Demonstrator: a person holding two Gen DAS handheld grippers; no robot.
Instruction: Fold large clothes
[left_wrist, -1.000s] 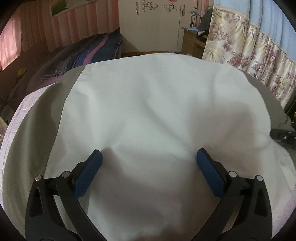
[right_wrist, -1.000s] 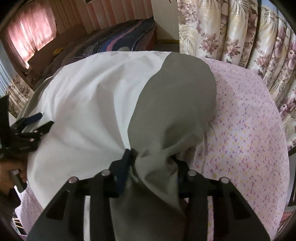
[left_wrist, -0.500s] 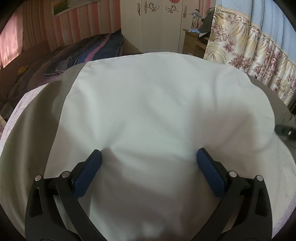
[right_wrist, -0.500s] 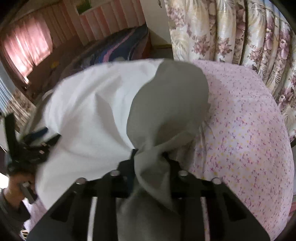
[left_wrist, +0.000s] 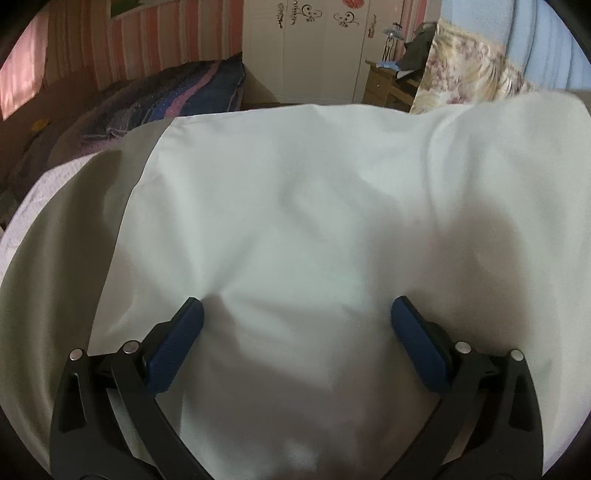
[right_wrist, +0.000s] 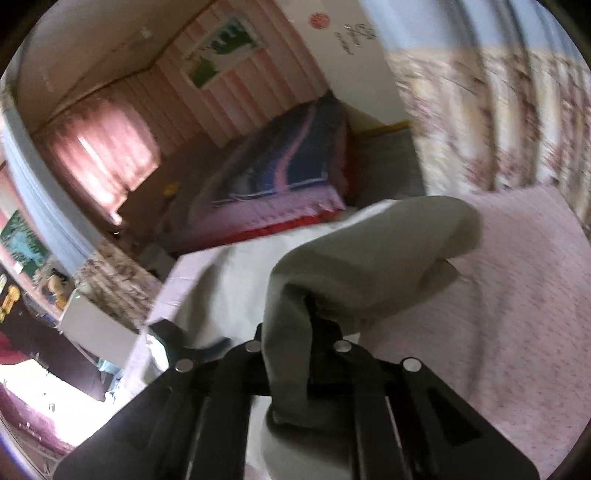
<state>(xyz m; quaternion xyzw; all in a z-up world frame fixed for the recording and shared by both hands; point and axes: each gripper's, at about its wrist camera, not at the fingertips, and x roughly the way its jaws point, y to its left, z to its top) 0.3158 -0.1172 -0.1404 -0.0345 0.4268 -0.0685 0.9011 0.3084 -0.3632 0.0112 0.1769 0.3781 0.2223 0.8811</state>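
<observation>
The large white and grey cloth garment (left_wrist: 314, 221) lay spread over the bed's pink flower-printed cotton sheet (right_wrist: 517, 295). The left gripper (left_wrist: 297, 325) stood with its jaws wide apart above the white panel, its blue ribbed pads (left_wrist: 177, 343) clear of any fold. The right gripper (right_wrist: 308, 321) had just been closing its jaws and was clamped tight on a bunched grey corner of the garment, which hung lifted off the sheet. A floral curtain (right_wrist: 498, 122) hung beside the bed.
</observation>
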